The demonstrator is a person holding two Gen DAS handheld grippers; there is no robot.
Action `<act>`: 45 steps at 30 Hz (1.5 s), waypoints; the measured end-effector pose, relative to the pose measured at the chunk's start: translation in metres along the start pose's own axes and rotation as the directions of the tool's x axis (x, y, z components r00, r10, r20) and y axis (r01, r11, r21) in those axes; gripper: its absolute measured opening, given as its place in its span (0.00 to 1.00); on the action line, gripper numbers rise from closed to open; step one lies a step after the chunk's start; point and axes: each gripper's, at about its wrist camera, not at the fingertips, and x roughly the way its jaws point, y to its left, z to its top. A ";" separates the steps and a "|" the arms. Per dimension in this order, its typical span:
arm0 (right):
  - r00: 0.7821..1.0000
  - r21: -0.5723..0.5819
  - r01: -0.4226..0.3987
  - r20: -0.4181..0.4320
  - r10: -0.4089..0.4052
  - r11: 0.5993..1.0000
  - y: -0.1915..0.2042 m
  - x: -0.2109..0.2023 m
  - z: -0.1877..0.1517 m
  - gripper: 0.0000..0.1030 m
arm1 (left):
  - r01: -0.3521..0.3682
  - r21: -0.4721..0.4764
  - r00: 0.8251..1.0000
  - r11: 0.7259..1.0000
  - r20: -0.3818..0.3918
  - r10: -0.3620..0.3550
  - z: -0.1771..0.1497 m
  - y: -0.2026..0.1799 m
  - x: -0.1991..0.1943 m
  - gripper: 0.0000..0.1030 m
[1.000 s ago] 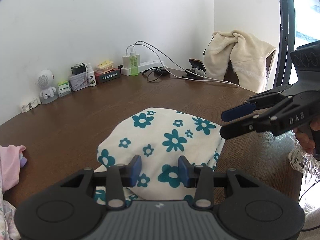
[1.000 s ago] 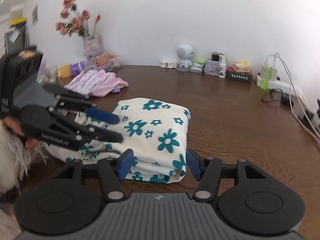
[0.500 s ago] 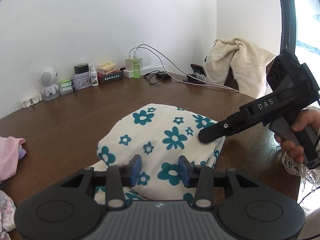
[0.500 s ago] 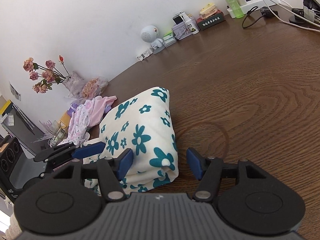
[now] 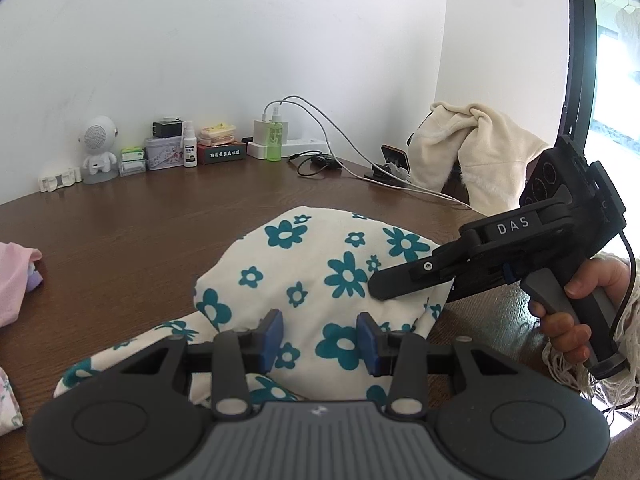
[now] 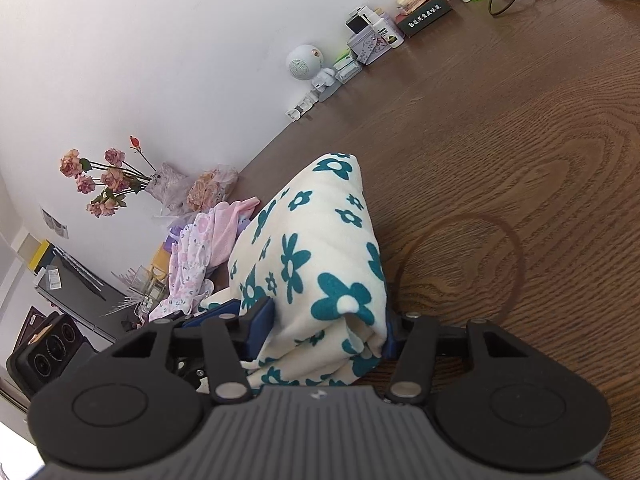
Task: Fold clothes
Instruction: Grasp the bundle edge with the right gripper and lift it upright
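A dark brown wood-grain worktop (image 5: 168,220) runs up to a plain white wall (image 5: 200,40), and a faint ring stain (image 6: 460,268) marks its surface. Small clutter lines the wall: a white round-headed robot figure (image 5: 98,148), little boxes and tins, a green bottle (image 5: 275,142), and a white power strip (image 5: 296,145) with white cables trailing across the wood. A cream fleece throw (image 5: 480,160) is draped at the far corner beside a black-framed window (image 5: 580,60) that lets in bright daylight. At the other end, dried pink roses (image 6: 104,180) lean against the wall.
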 end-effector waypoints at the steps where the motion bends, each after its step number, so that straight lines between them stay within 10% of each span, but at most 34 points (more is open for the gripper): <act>1: 1.000 -0.001 -0.002 0.011 0.002 1.000 0.001 -0.001 -0.001 0.40 | -0.001 -0.001 1.000 1.000 -0.001 0.001 0.000 -0.001 0.000 0.38; 5: 0.999 -0.023 0.001 0.041 0.000 1.000 0.008 -0.006 -0.002 0.25 | -0.012 0.003 1.000 1.000 -0.009 0.012 0.002 -0.004 0.000 0.39; 21: 0.973 -0.327 0.224 0.127 -0.192 0.918 0.039 -0.060 0.016 0.21 | -0.001 0.052 0.999 0.999 -0.040 0.003 0.021 -0.039 0.029 0.46; 27: 0.929 -0.553 0.370 0.196 -0.315 0.747 0.073 -0.070 0.015 0.21 | 0.017 0.069 0.998 0.997 -0.068 -0.012 0.028 -0.053 0.057 0.46; 33: 0.876 -0.754 0.456 0.288 -0.386 0.472 0.118 -0.051 -0.014 0.21 | 0.010 0.003 0.998 1.000 -0.058 -0.010 0.021 -0.047 0.053 0.46; 45: 0.852 -0.874 0.456 0.374 -0.367 0.168 0.165 -0.007 -0.066 0.22 | -0.137 -0.103 0.990 0.985 0.004 0.138 -0.006 -0.013 -0.025 0.47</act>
